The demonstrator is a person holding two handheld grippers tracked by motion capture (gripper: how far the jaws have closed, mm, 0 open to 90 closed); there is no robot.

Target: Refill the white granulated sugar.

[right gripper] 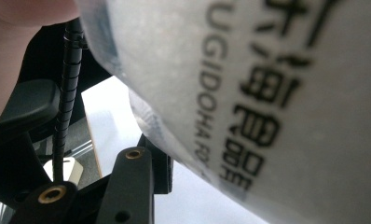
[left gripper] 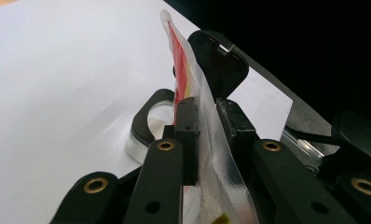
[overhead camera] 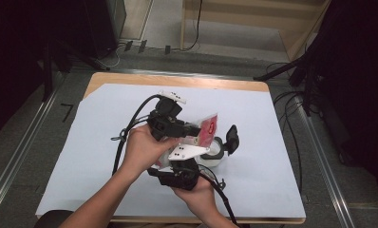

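Mid-frame, above the white-covered surface point(overhead camera: 82, 156): food pouch point(left gripper: 207, 121) pinched in left tool point(left gripper: 207, 126), right tool point(right gripper: 141, 163) apparently gripping its lower end — open-lidded jar point(overhead camera: 217, 151) below, pouring not yet begun.

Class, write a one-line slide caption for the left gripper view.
Left gripper shut on the edge of a red-and-clear plastic pouch, held upright above a clear jar with an open black flip lid.
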